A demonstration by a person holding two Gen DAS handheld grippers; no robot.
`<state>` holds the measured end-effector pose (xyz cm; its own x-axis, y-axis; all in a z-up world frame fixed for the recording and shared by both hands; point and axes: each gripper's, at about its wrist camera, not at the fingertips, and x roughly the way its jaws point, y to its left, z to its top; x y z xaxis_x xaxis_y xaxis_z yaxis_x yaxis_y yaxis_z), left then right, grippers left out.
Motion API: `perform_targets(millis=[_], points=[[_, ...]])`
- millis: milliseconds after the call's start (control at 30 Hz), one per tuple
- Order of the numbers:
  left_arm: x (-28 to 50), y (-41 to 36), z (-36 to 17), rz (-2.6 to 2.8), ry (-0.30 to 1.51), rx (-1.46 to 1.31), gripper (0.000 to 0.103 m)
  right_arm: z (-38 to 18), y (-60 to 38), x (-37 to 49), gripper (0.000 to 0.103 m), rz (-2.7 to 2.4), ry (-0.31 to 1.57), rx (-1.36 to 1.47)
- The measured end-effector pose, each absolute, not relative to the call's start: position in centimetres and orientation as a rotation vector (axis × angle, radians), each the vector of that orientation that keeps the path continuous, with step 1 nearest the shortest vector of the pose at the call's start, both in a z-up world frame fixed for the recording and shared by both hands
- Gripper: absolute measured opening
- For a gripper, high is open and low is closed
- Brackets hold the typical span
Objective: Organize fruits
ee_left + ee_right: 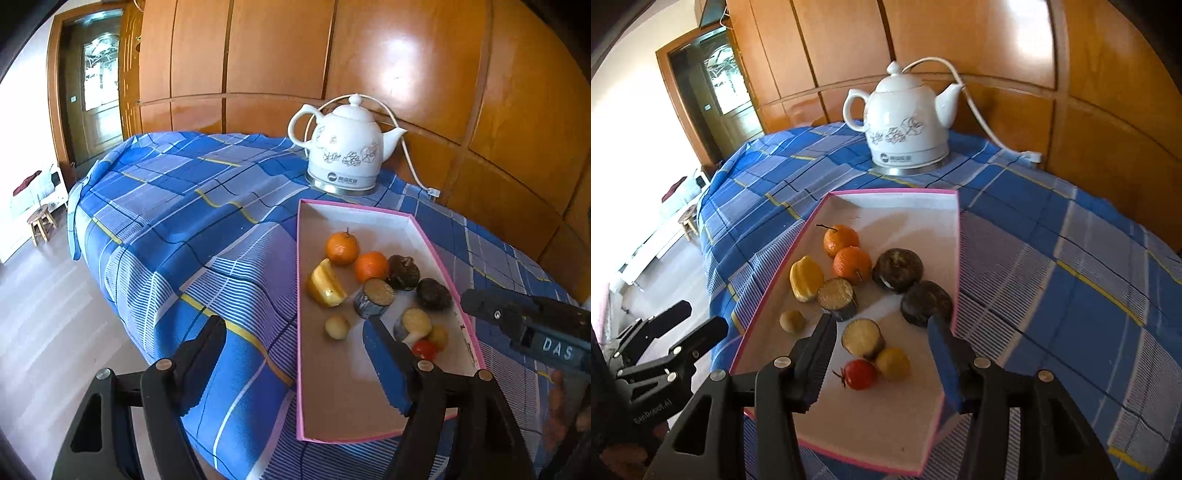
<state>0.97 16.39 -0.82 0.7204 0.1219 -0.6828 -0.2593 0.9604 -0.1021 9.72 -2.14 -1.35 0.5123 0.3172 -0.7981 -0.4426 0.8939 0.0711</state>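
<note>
So the fruit is all sitting loose in a shallow pink-edged box (894, 194) with a pale cardboard floor, laid on a blue plaid tablecloth (177, 206). Inside: two small oranges (841, 240) touching each other, one with a bit of stem sticking up, a yellow ridged starfruit-looking piece (806, 277) just left of them, two dark brown roundish fruits (897, 270) over by the right wall, two cut stubs with dark skin and pale fibrous faces (837, 298), a small tan round one (792, 321) off on its own, and a cherry tomato (860, 373) right beside a small yellow fruit (893, 363) at the near end. The far end of the box floor is bare, and so is the near strip in front of the tomato. A white ceramic kettle (345, 147) with a flower print stands just past the box's far edge, cord trailing to the wood-panelled wall (406, 55). The cloth left of the box has lots of open room before it drops off the table edge. The right gripper (882, 358) is spread wide with nothing in it, hanging over the near end of the box, its right finger at the right rim. The left gripper (295, 365) is also wide open and holding nothing, straddling the box's left wall, one finger over the cloth and one over the box floor.
</note>
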Motion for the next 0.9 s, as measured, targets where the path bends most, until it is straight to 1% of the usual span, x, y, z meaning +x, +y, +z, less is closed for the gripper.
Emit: perform_targets(millis=[100, 167, 200, 333, 433, 700, 900], points=[[0.5, 15.8, -0.5, 0.210, 0.721, -0.192, 0.080, -0.9, -2.9, 8.5, 0.055, 0.419, 0.891, -0.147], [0.0, 15.3, -0.2, 0.215, 0.697, -0.190, 0.086, -0.7, -3.6, 7.6, 0.059, 0.386, 0.865, -0.143], [-0.2, 15.1, -0.1, 0.216, 0.689, -0.188, 0.086, -0.6, -3.9, 7.2, 0.061, 0.372, 0.855, -0.144], [-0.8, 14.2, 0.1, 0.206, 0.669, -0.172, 0.094, -0.4, -5.0, 5.8, 0.061, 0.319, 0.829, -0.138], [-1.2, 13.5, 0.0, 0.199, 0.666, -0.159, 0.098, -0.6, -5.3, 5.0, 0.061, 0.295, 0.819, -0.156], [-2.0, 12.9, 0.1, 0.217, 0.641, -0.133, 0.103, -0.8, -4.8, 3.8, 0.062, 0.290, 0.805, -0.182], [-2.2, 13.4, 0.3, 0.238, 0.630, -0.145, 0.103, -0.5, -4.4, 3.5, 0.062, 0.283, 0.792, -0.184]])
